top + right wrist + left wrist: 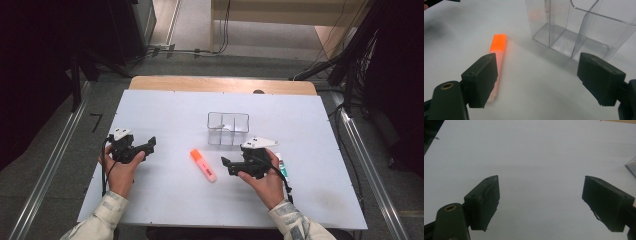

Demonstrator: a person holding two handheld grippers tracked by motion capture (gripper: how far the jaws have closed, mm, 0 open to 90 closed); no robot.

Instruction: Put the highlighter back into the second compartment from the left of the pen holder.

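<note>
- White table (165,195) spreads under my two hands.
- Clear box (228,128) stands in its middle.
- My left gripper (540,202) and right gripper (537,80) gape wide — both hold nothing.
- Orange marker (496,66) lies flat just beside my right gripper.

tabletop (165,200): smooth matt white, bare wood strip at far edge | organiser (584,27): clear glossy plastic | highlighter (497,53): smooth orange plastic | left gripper (540,202), right gripper (536,80): matt black plastic, brass-looking insert
</note>
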